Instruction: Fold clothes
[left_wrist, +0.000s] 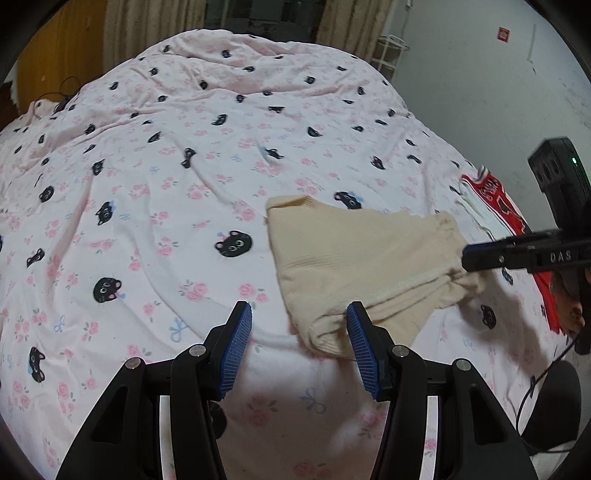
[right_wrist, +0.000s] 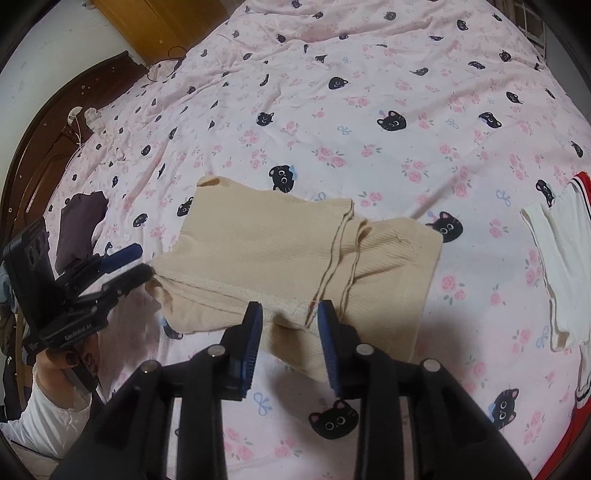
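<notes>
On the bed (right_wrist: 369, 110), the folded beige garment (right_wrist: 258, 251) is the landmark: at its left corner the left gripper (right_wrist: 138, 264) stands partly open and empty; over its near edge the right gripper (right_wrist: 290, 314) stands narrowly parted, pads apart from the cloth; right of it lies a white garment (right_wrist: 557, 266).

Both wrist views: bed (left_wrist: 184, 184) close below
</notes>
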